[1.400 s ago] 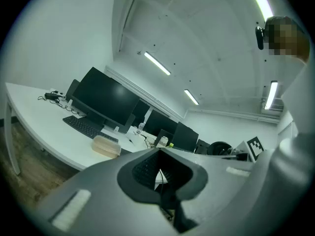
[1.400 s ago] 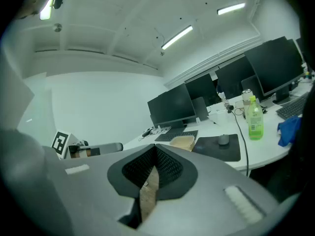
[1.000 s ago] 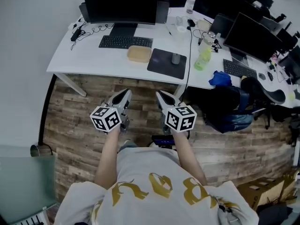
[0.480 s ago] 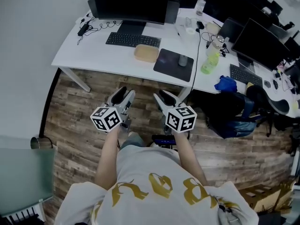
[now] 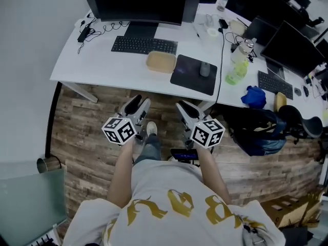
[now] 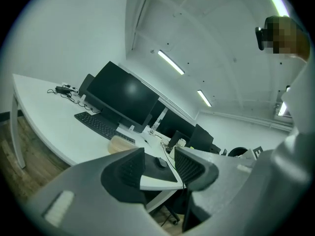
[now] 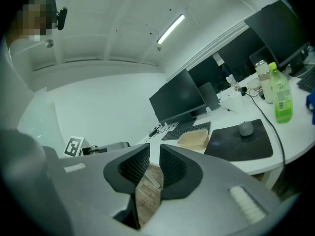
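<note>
In the head view, the left gripper (image 5: 137,104) and right gripper (image 5: 185,107) hung side by side above the wood floor (image 5: 87,127), short of the white desk (image 5: 87,60) where the beige container (image 5: 161,62) lay just beside the mouse pad (image 5: 192,78). The left gripper view showed its jaws spread wide around nothing, the container (image 6: 120,144) beyond them. The right gripper view showed jaws parted by a narrow slit, also empty.

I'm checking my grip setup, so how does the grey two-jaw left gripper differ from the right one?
The grey left gripper has its black ribbed jaws wide apart; the grey right gripper leaves only a narrow slit. Between the left gripper's jaws shows the white desk edge; between the right gripper's, brown wood floor. Both are empty.
</note>
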`<act>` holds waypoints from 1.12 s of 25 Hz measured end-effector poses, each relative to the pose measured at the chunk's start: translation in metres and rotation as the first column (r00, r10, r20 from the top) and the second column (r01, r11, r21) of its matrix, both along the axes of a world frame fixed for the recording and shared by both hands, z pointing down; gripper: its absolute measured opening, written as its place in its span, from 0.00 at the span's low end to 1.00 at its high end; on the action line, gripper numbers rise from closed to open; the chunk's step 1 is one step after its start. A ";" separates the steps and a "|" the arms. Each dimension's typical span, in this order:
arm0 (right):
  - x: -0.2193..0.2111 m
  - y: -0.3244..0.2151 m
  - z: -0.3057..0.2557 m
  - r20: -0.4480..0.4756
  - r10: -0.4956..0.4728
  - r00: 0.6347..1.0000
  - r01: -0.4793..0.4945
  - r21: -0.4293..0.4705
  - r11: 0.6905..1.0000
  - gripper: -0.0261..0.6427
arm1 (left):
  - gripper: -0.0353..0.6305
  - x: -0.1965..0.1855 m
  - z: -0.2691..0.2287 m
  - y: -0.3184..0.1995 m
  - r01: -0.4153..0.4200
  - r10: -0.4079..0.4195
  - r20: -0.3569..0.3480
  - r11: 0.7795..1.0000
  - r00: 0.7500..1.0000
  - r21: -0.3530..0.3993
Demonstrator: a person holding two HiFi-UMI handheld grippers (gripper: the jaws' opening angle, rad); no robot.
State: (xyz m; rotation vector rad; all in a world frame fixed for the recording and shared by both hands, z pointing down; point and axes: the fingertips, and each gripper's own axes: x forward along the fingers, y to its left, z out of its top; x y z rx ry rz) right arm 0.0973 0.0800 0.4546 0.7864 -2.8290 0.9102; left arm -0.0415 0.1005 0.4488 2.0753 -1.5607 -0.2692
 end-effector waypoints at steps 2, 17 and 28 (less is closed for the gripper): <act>-0.007 -0.024 0.010 -0.016 0.031 0.999 -0.031 -0.020 0.999 0.18 | 0.34 -0.010 0.007 -0.029 -0.035 0.035 0.003 0.999 0.999 -0.017; -0.066 -0.180 0.065 -0.150 0.194 0.969 -0.212 -0.115 0.970 0.28 | 0.34 -0.099 0.059 -0.207 -0.214 0.218 0.016 0.966 0.976 -0.148; -0.035 -0.214 0.097 -0.269 0.288 0.919 -0.334 -0.145 0.931 0.28 | 0.33 -0.115 0.085 -0.254 -0.277 0.278 -0.021 0.945 0.960 -0.174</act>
